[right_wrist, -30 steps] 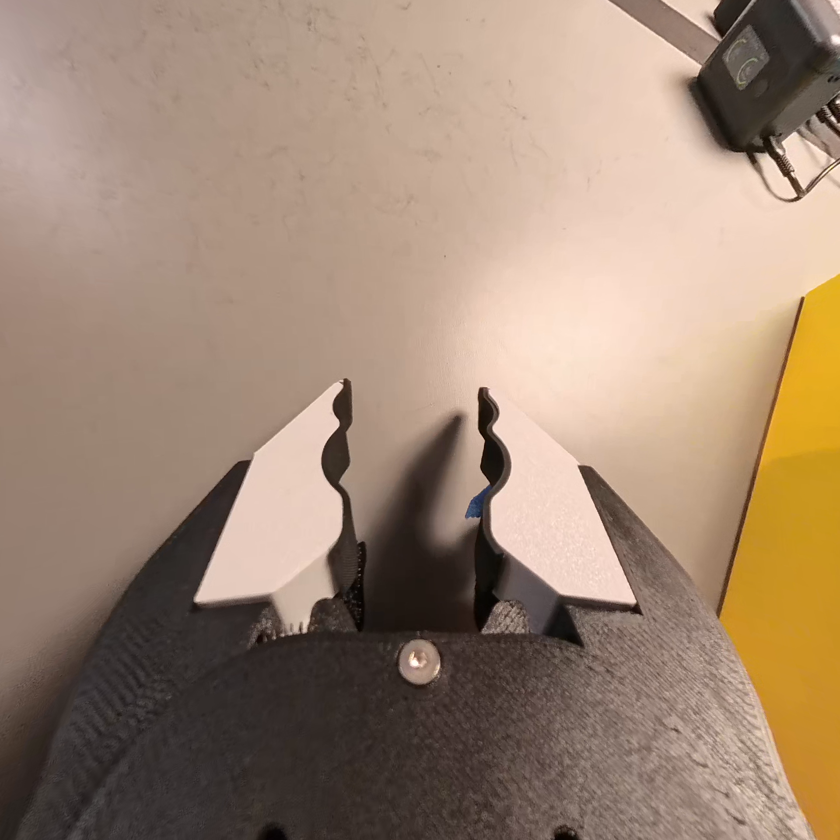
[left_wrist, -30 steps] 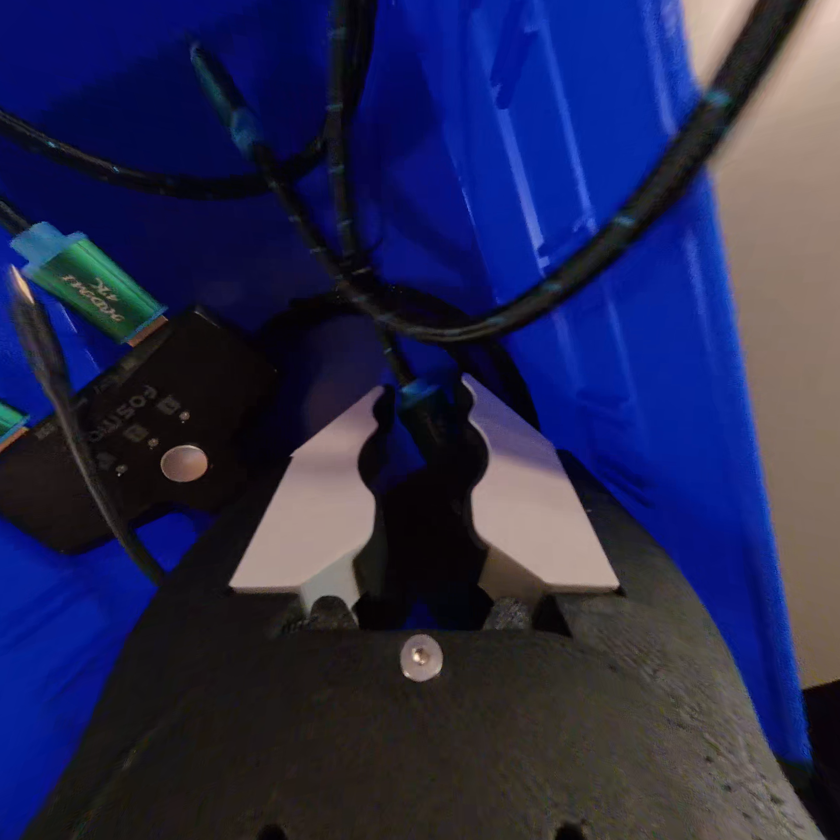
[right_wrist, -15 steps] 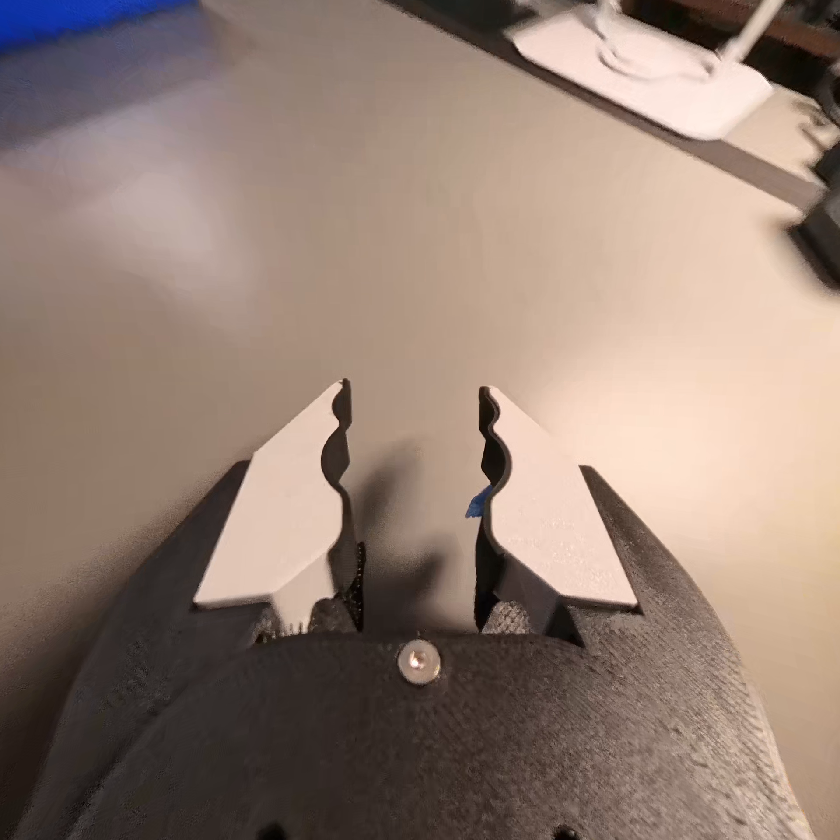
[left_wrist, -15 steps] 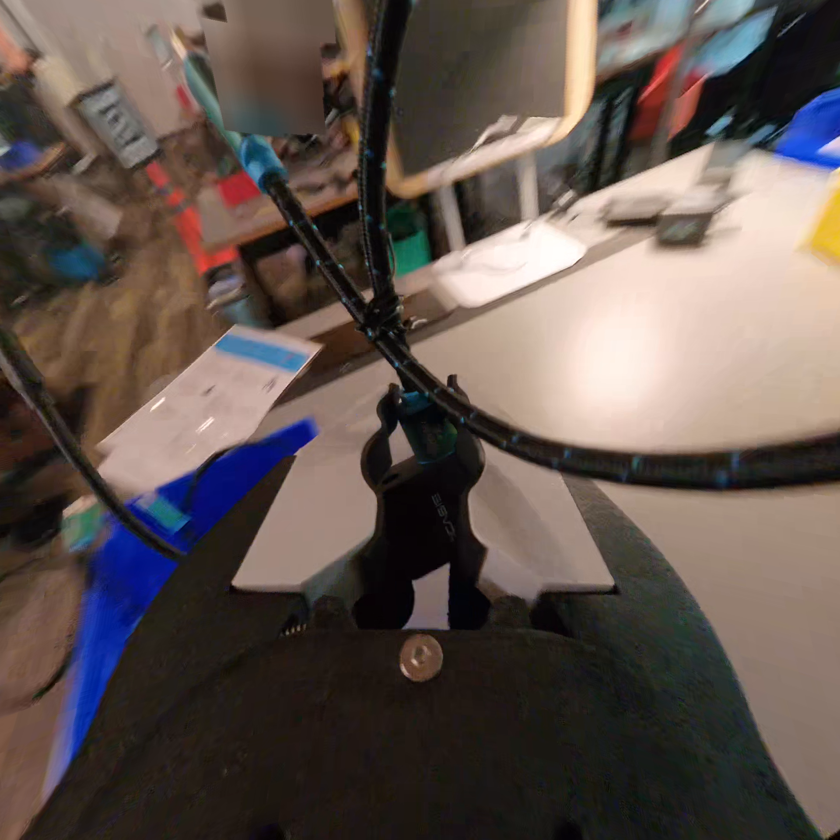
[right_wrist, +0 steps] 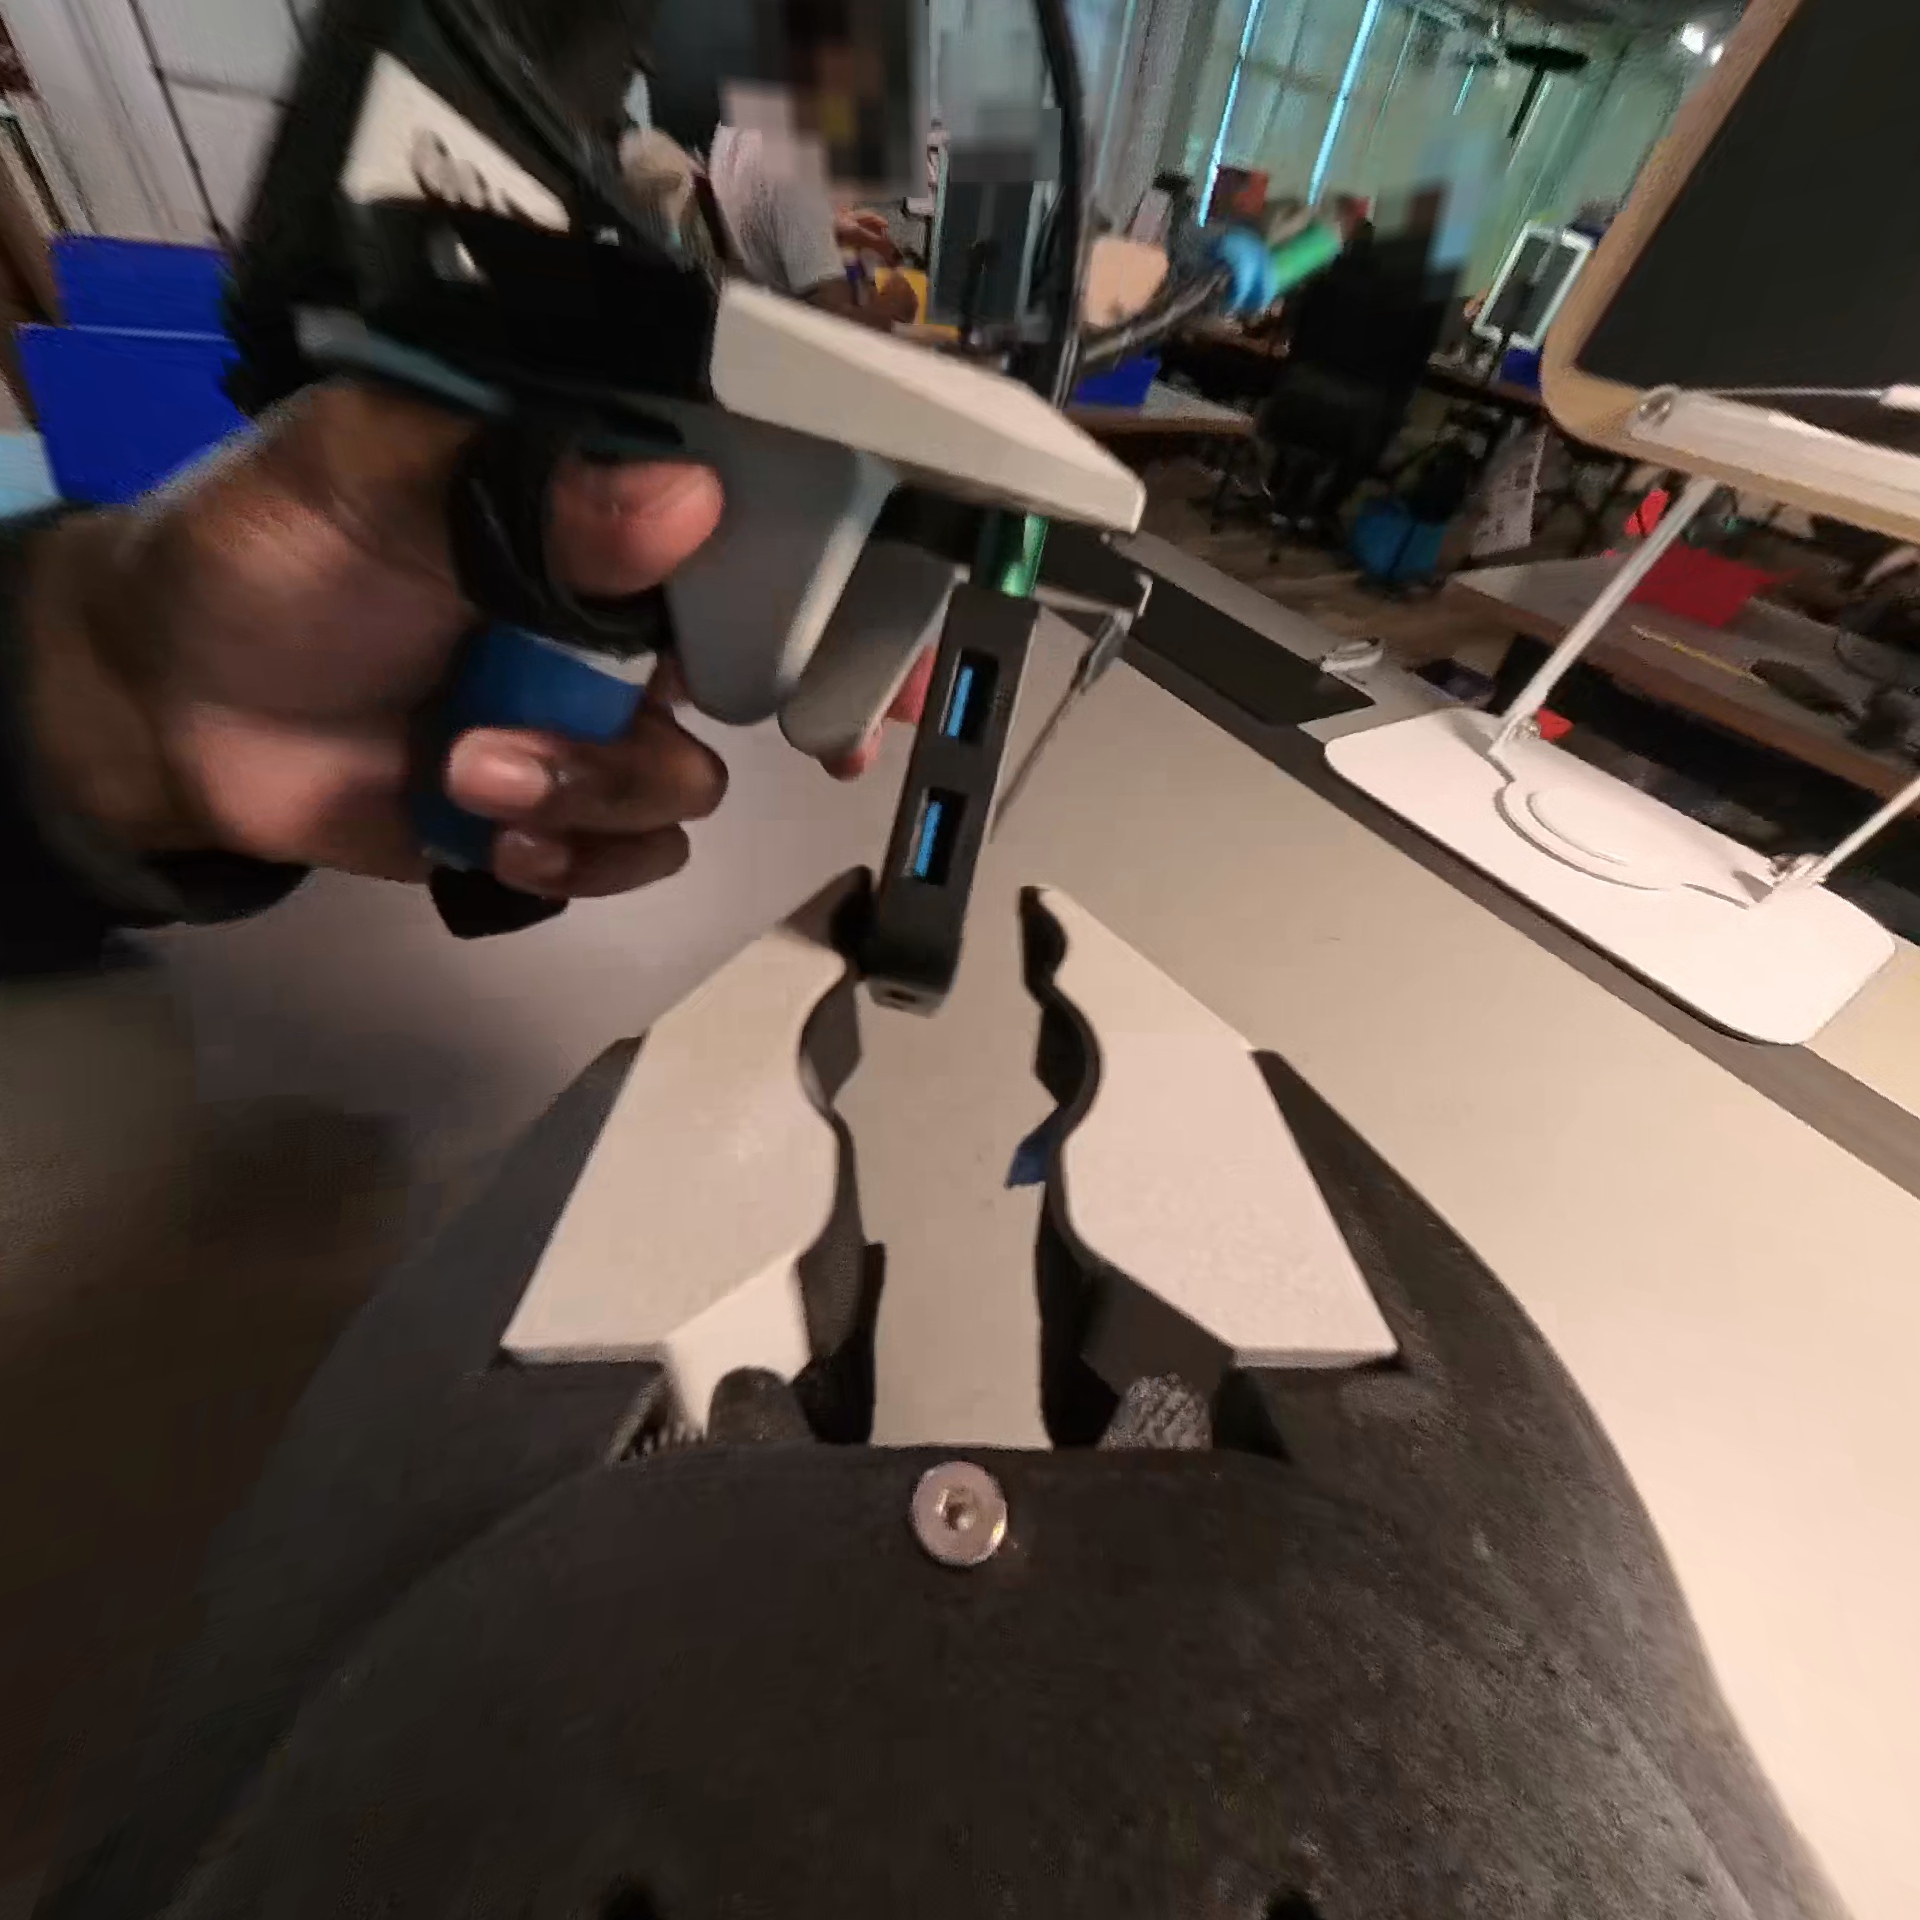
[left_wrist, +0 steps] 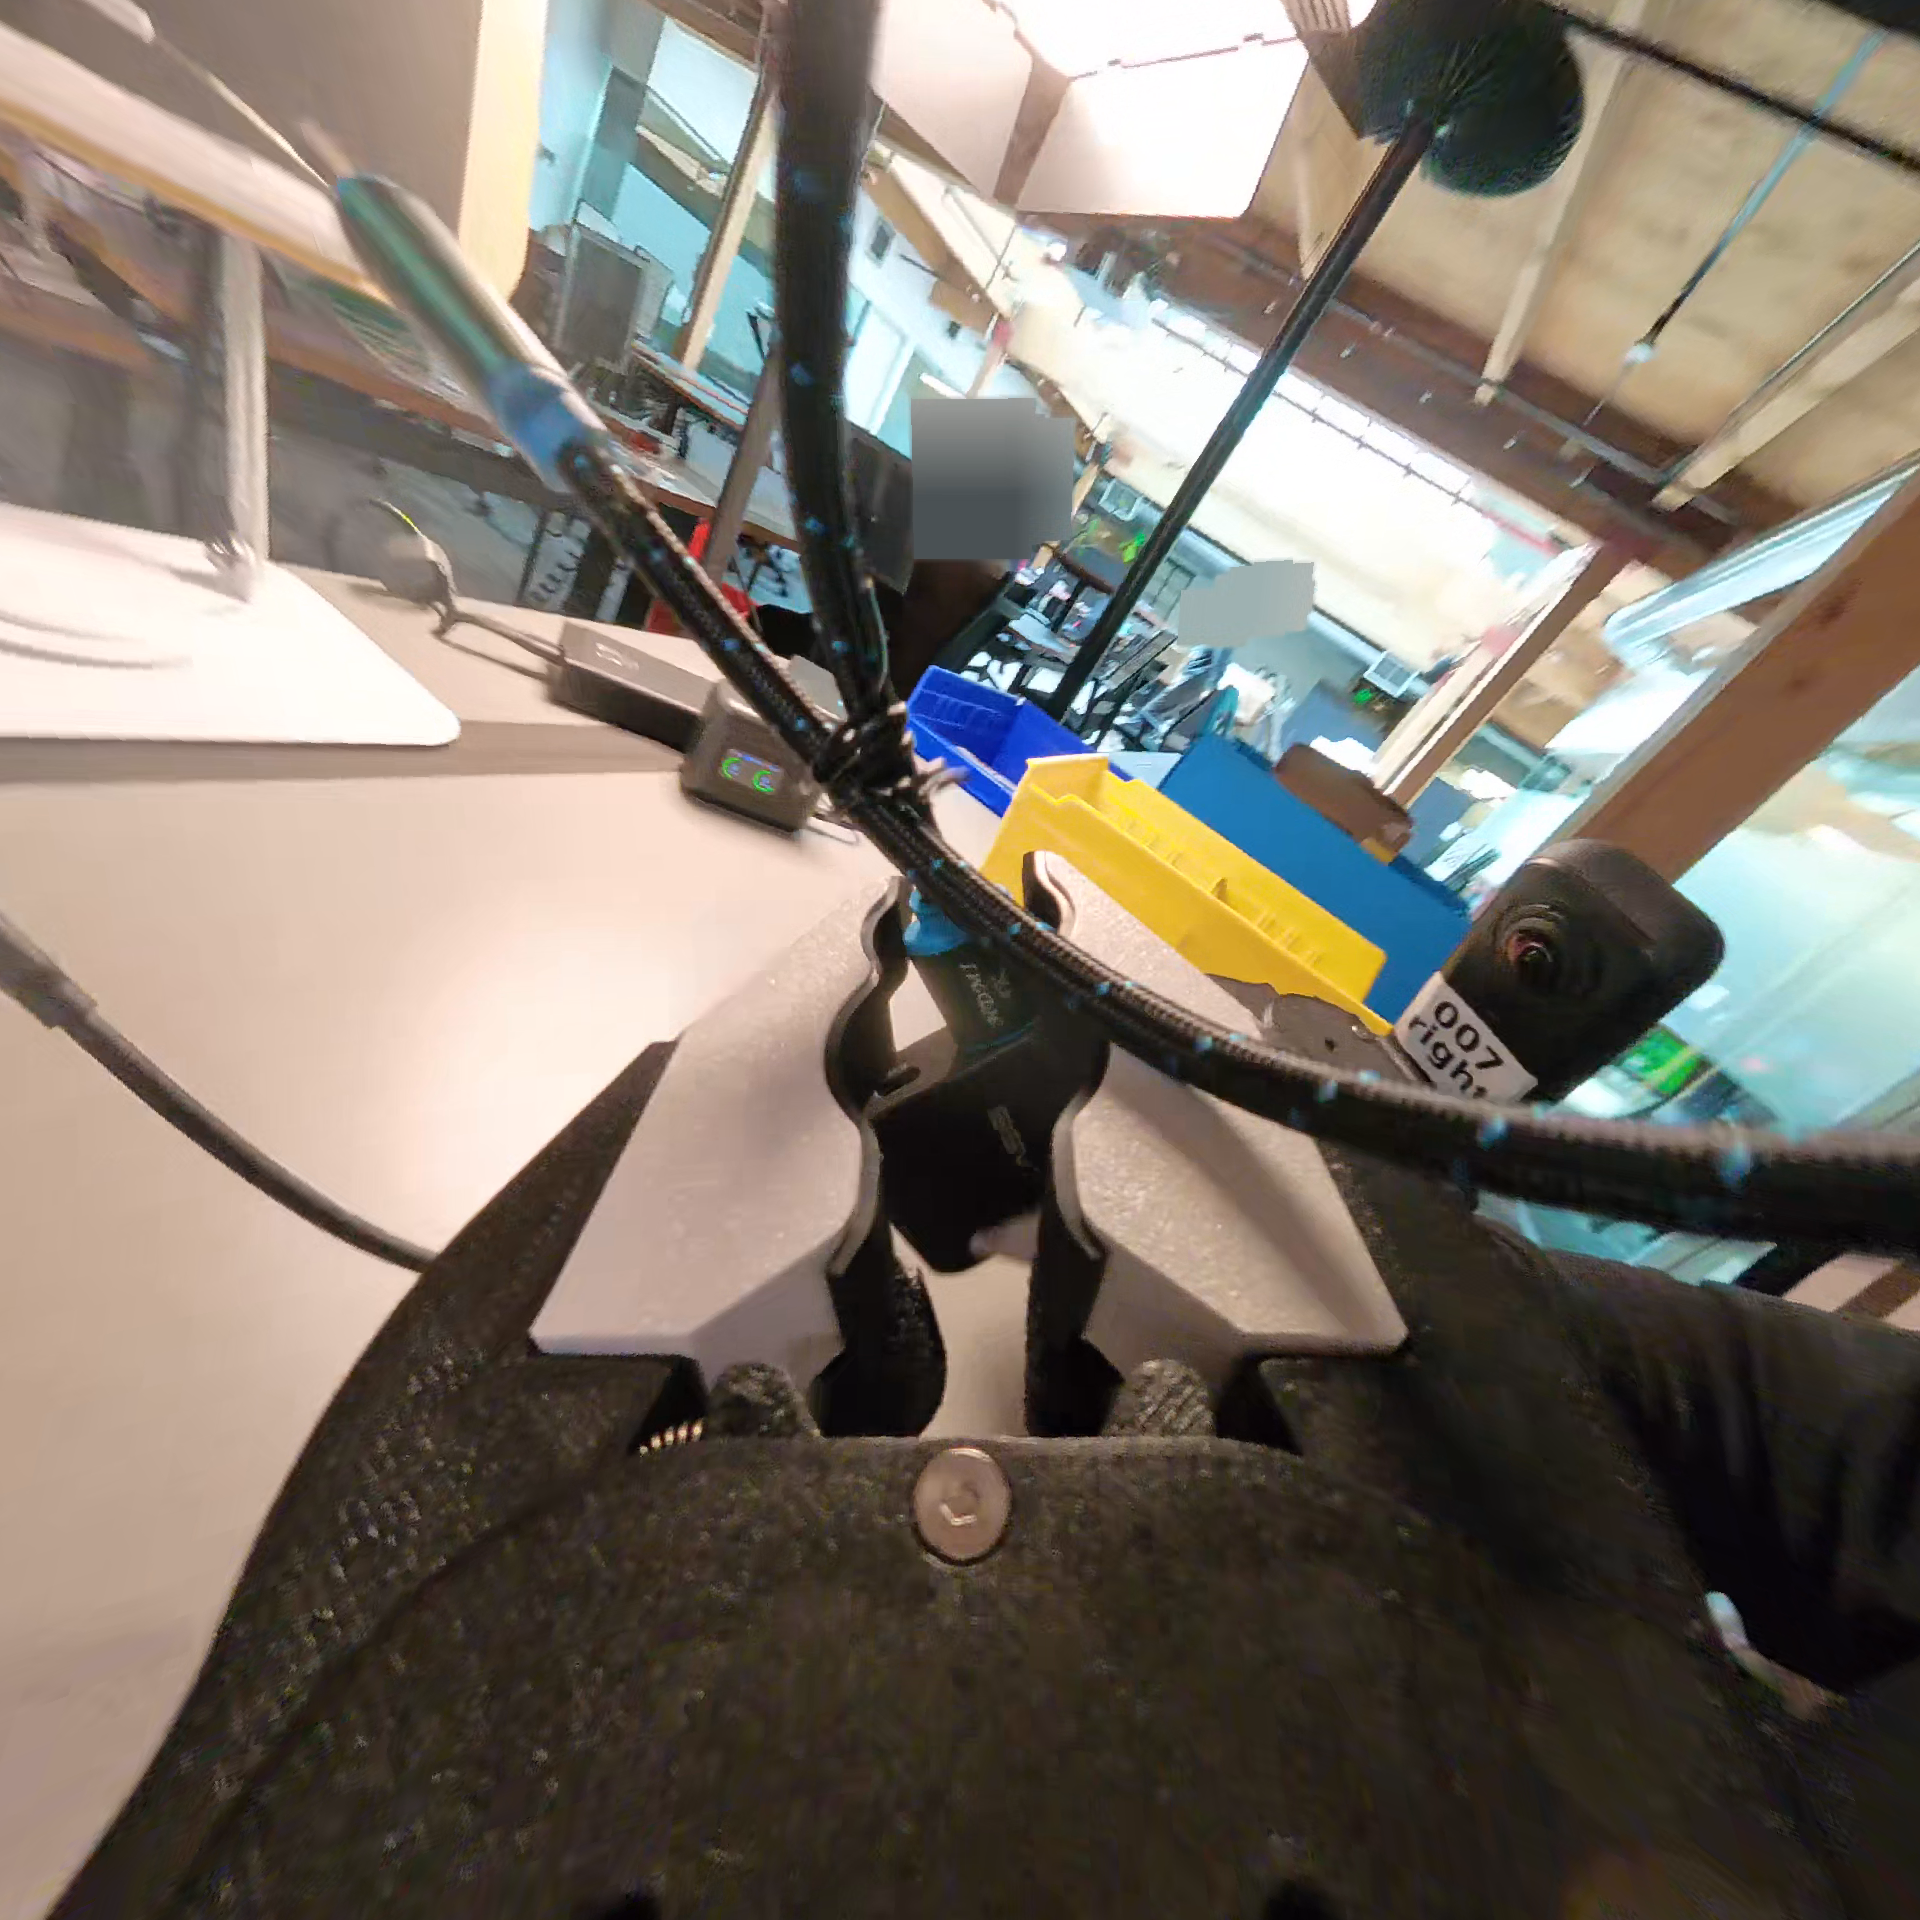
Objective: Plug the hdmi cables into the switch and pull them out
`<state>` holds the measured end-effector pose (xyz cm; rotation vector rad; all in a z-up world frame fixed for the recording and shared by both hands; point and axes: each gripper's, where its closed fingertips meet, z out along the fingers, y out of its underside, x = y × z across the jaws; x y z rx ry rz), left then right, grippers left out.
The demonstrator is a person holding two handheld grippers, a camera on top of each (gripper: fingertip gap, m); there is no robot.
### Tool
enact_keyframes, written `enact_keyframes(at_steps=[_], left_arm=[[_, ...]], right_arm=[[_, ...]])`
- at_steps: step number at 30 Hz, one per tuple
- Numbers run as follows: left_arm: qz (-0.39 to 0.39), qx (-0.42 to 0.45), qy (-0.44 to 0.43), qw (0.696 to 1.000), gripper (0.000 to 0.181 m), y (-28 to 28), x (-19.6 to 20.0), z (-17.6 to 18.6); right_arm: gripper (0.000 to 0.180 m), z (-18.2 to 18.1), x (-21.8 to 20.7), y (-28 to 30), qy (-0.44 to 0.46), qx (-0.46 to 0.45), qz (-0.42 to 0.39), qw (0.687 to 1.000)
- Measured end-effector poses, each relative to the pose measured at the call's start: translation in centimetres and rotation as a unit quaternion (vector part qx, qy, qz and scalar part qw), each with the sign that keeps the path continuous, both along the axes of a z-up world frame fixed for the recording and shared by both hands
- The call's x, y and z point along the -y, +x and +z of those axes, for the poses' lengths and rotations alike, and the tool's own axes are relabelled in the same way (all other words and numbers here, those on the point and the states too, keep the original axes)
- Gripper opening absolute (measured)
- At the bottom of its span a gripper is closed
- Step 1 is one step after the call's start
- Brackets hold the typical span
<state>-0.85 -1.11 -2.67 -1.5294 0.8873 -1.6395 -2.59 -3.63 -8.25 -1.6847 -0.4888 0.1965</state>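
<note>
Switch raised off the tabletop (right_wrist: 1351,1039)

My left gripper (left_wrist: 961,1049) clamps the black box-shaped switch (right_wrist: 930,821); right gripper (right_wrist: 940,1029) gapes beneath, empty; braided black cables (left_wrist: 1039,945) mask its top.

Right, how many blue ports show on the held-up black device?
2 on the black device: upper port under the left gripper, lower port nearer the right gripper; others possibly hidden.

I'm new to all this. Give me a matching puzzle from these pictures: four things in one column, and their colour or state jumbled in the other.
Things:
1. left gripper
2. right gripper
3. switch ports
4. nearest bin

Colour or state:
A. yellow
B. open
C. blue
D. shut on the switch

Pairs: 1-D, 2-B, 3-C, 4-A.
</note>
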Motion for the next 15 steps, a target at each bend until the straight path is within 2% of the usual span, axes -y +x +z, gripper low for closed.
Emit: enact_keyframes(at_steps=[1, 3, 6, 11, 15], left_arm=[[-0.005, 0.007, -0.012, 1.000, 0.021, 0.0, 0.1, -0.6], [-0.024, 0.024, -0.043, 0.999, 0.024, -0.1, 0.3, -1.3], [-0.049, 0.040, -0.054, 0.997, 0.026, 0.0, 0.6, -1.9], [-0.070, 0.049, -0.016, 0.996, 0.026, -0.3, 0.8, -2.0], [-0.104, 0.067, 0.002, 0.992, 0.024, -1.1, 1.5, -1.6]], right_arm=[[0.016, -0.1, 0.3, 0.4, 0.003, -0.002, 0.003, 1.000], [0.014, 0.1, 0.8, 1.1, 0.006, -0.024, 0.011, 1.000], [0.015, 0.6, 1.1, 1.6, -0.021, -0.103, 0.035, 0.994], [0.015, 0.8, 1.3, 1.3, -0.052, -0.185, 0.072, 0.979], [0.014, 1.6, 2.0, 1.3, -0.085, -0.263, 0.127, 0.953]])
